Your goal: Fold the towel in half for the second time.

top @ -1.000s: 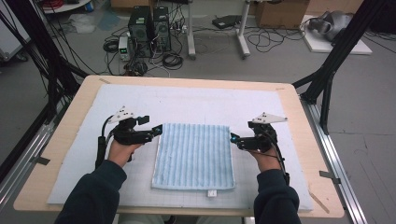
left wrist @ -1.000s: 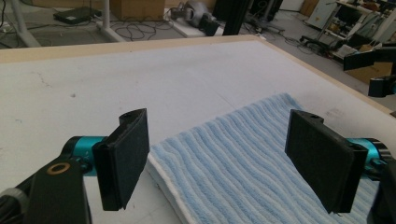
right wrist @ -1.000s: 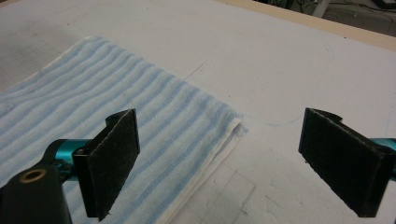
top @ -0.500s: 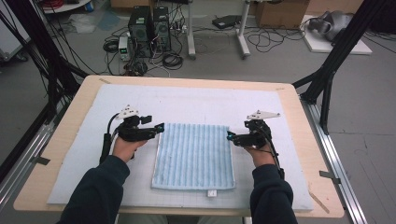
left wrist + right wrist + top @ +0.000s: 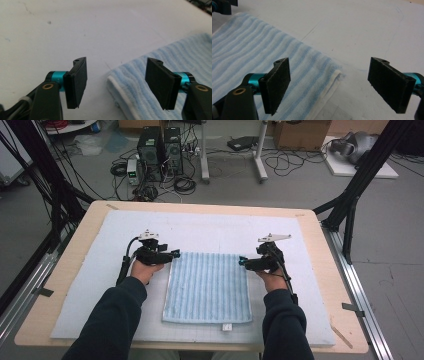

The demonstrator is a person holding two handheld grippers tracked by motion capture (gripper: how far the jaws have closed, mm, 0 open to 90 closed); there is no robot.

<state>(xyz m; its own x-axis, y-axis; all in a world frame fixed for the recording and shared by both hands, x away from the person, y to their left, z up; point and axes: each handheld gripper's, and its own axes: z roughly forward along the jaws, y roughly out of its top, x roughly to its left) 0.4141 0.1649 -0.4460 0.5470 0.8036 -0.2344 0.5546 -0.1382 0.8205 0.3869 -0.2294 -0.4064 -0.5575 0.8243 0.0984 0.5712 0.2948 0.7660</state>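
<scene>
A light blue striped towel [image 5: 207, 287] lies flat on the white mat. My left gripper [image 5: 175, 254] is at its far left corner and my right gripper [image 5: 241, 261] at its far right corner. In the left gripper view the towel's white-edged corner [image 5: 135, 72] lies between the jaws of the left gripper [image 5: 117, 83], and the pads do not touch it. In the right gripper view the towel [image 5: 262, 47] ends in a corner between the wide-set jaws of the right gripper [image 5: 333, 85]. Both pairs of jaws have just been closing a little, and both are still open.
The white mat [image 5: 210, 232] covers most of the wooden table [image 5: 320, 245]. A small white tag [image 5: 226, 326] sticks out from the towel's near edge. Black frame posts [image 5: 357, 185] stand at the table's far corners. Computers and cables lie on the floor beyond.
Both hands have moved forward and down to the towel's far corners. The right gripper has also shifted inward toward the towel.
</scene>
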